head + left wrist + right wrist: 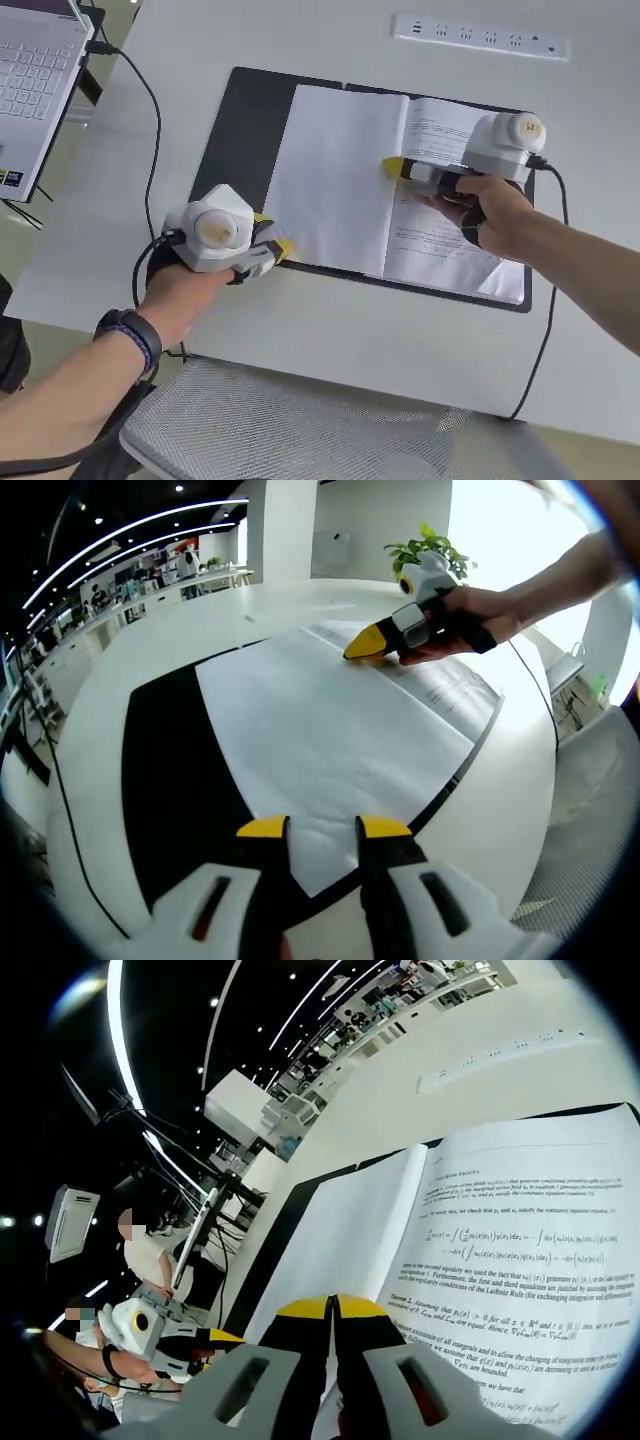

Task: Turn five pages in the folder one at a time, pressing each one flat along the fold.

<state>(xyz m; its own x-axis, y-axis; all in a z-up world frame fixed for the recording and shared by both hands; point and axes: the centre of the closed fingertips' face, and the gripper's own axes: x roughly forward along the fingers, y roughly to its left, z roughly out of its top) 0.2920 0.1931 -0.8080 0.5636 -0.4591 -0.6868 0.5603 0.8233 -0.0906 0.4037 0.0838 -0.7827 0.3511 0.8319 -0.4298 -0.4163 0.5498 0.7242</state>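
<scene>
1. Folder (245, 125): lies open & flat on the white table (300, 330), mid-table in front of the person. Black cover; the left inside is bare black.
2. Blank page (335, 180): white side up over the folder's left half, right edge along the fold. In the right gripper view it looks a bit bowed nr the fold.
3. Printed page (445, 240): on the right half, w/ text lines & maths formulas legible in the right gripper view.
4. Right gripper (392, 165): jaws closed together, yellow tips meeting, nothing btwn them. Tips sit down at the fold, toward the upper part of the pages, seemingly on the paper. The right hand (490, 210) rests over the printed page.
5. Left gripper (323, 828): jaws a small way apart, nothing clamped. Tips are at the blank page's lower-left corner, which lines up w/ the gap in the left gripper view. Can't tell if they touch the paper.
6. Further out:
   - laptop (30, 70) at the table's top-left, w/ a black cable (150, 110) running from it toward the left gripper
   - power strip (480, 37) at the far edge
   - mesh chair (300, 430) just below the near edge
   - dark wristband (130, 335) on the left arm
</scene>
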